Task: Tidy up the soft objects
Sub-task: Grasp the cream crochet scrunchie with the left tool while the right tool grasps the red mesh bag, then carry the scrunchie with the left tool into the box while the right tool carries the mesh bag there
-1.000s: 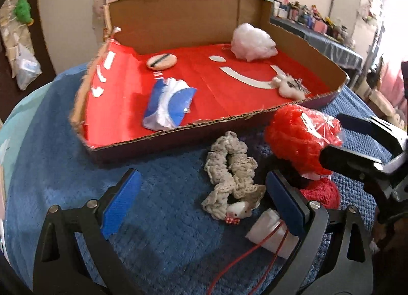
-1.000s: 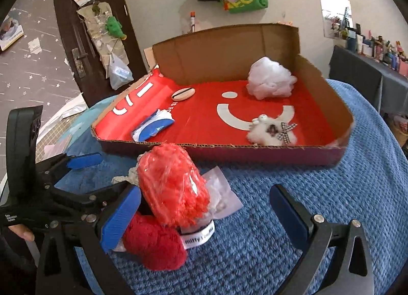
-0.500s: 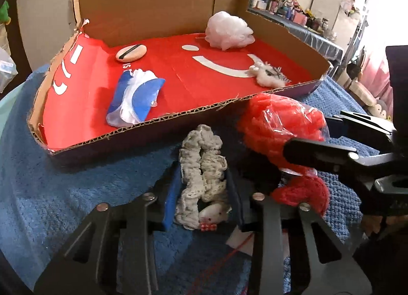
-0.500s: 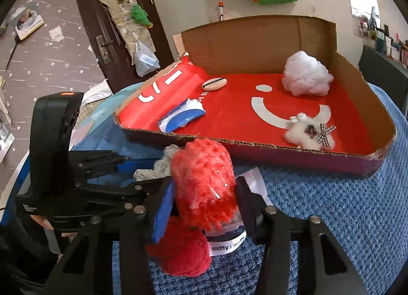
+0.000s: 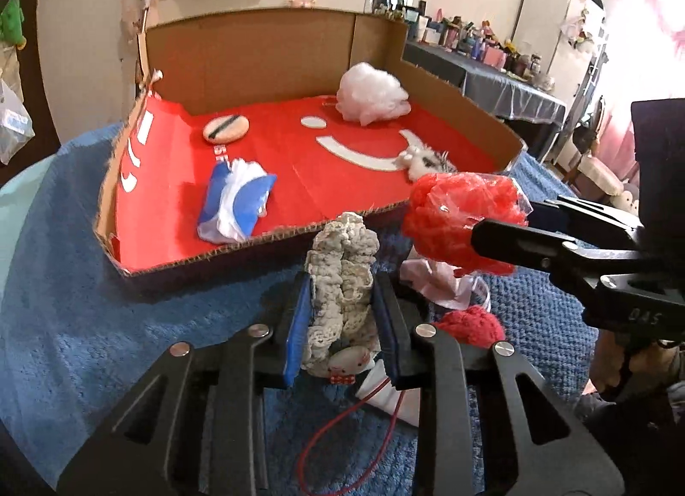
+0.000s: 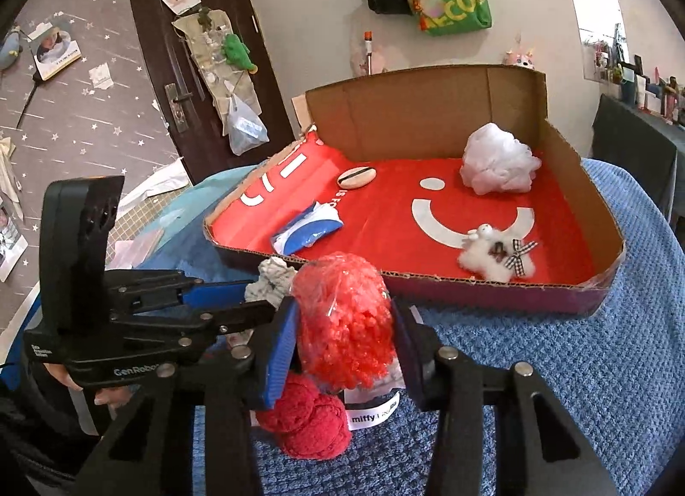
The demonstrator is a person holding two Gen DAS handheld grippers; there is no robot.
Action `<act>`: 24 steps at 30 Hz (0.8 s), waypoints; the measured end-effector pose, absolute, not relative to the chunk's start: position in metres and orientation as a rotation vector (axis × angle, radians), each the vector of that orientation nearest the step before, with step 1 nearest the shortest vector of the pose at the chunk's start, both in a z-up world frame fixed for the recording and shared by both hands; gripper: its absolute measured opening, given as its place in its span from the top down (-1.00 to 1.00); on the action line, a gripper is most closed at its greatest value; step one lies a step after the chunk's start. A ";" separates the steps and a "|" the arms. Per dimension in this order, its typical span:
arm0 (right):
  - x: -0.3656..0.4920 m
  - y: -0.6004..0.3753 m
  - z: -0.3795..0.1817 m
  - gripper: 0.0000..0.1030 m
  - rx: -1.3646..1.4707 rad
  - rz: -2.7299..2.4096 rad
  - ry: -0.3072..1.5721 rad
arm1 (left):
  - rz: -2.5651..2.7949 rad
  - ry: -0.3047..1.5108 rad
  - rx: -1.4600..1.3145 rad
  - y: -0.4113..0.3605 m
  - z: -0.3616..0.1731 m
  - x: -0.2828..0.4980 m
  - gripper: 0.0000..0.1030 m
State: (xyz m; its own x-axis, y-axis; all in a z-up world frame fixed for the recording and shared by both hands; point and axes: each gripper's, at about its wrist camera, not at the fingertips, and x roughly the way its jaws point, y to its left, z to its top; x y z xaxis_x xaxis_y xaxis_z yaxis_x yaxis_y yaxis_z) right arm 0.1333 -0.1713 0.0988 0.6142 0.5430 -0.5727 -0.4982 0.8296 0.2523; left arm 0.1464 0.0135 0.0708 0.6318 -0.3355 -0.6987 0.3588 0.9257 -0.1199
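Closed since a second ago: left gripper [image 5: 342,316] now clamped on the cream crochet scrunchie [image 5: 342,264], right gripper [image 6: 342,342] clamped on the bagged red pom-pom [image 6: 342,320]; both raised slightly off the blue towel [image 5: 85,324], in front of the cardboard tray [image 5: 265,239]. Already lying in the tray: white fluff ball [image 5: 370,95], blue-and-white tissue pack [image 5: 235,204], round powder puff [image 5: 225,129], small white plush with bow [image 6: 496,254]. Left behind on the towel: a darker red knitted piece [image 6: 306,410].

Risks: slippery plastic wrap sliding out of the pads; limp scrunchie sagging and catching the tray's front lip; grippers colliding, being so near.

Hard to tell: whether the white tag and red cord below belong to the scrunchie; the tag reads only "miffy".
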 end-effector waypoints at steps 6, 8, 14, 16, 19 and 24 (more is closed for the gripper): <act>0.129 -0.175 0.110 0.13 0.063 0.587 0.644 | -0.402 0.757 0.032 0.014 0.088 0.150 0.47; 0.130 -0.179 0.117 0.13 0.061 0.577 0.624 | -0.403 0.738 0.038 0.013 0.097 0.154 0.47; 0.158 -0.191 0.143 0.13 0.017 0.510 0.561 | -0.376 0.698 0.094 0.012 0.121 0.192 0.47; 0.173 -0.193 0.147 0.13 0.005 0.493 0.566 | -0.363 0.707 0.115 0.012 0.125 0.215 0.47; 0.202 -0.192 0.149 0.13 -0.030 0.459 0.593 | -0.365 0.741 0.128 0.011 0.123 0.246 0.47; 0.247 -0.186 0.138 0.13 -0.089 0.395 0.656 | -0.329 0.799 0.175 0.009 0.112 0.286 0.47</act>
